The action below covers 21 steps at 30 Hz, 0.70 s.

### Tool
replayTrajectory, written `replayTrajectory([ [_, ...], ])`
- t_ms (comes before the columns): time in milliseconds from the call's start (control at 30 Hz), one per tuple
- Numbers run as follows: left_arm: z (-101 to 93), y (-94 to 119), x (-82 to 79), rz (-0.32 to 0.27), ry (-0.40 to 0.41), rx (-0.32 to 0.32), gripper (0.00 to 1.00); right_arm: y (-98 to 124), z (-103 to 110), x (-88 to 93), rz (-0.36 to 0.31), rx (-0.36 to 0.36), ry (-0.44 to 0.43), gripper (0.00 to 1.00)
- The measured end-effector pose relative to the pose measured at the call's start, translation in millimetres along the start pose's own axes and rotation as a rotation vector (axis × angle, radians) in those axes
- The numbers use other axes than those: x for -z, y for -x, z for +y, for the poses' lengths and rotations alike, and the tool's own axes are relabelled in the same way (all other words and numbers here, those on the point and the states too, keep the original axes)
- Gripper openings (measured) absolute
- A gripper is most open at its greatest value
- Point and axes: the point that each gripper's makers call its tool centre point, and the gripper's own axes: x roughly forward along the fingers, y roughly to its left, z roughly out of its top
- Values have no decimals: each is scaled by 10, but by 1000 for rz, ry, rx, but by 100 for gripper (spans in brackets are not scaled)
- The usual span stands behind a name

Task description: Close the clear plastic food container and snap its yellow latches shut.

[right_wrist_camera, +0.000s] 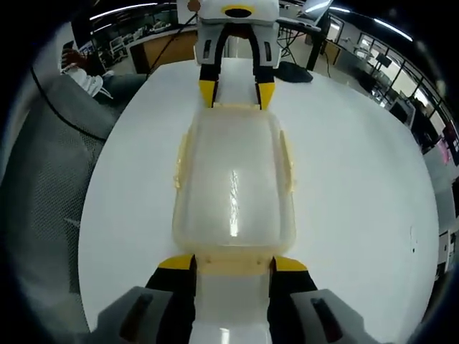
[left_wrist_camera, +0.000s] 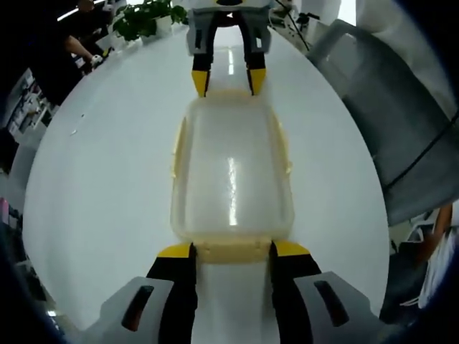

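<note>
The white table (left_wrist_camera: pixel 107 179) carries the clear food container (left_wrist_camera: pixel 231 172), which lies lengthwise between my two grippers with its lid already down on it. As far as I can judge, closing is done and the latches are what remains. The long-side yellow latches (left_wrist_camera: pixel 177 147) look as if they stand slightly out from the wall, so I take them as not yet snapped, though I cannot be sure.

My left gripper (left_wrist_camera: pixel 231 251) has its jaws spread around the near end latch (left_wrist_camera: pixel 231 249), tips just beside it, gripping nothing. My right gripper (right_wrist_camera: pixel 233 264) stands the same way at the opposite end latch (right_wrist_camera: pixel 233 262), open and empty.

The left gripper view takes in a potted plant (left_wrist_camera: pixel 147 18) beyond the table. The right gripper view has a grey mesh chair (right_wrist_camera: pixel 50 179) beside the table.
</note>
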Motion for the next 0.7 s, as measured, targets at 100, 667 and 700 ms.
replayTrajectory([
  [100,-8,3,3,-3,2,0,38,2,3,-4,-5,1,1,36],
  [667,-156,126,-5,-16,32,16,36,169,67,-125,-50,-12,42,36],
  [700,-162,148,-28,-24,35,16,36,193,74,-121,-46,-20,39,36],
])
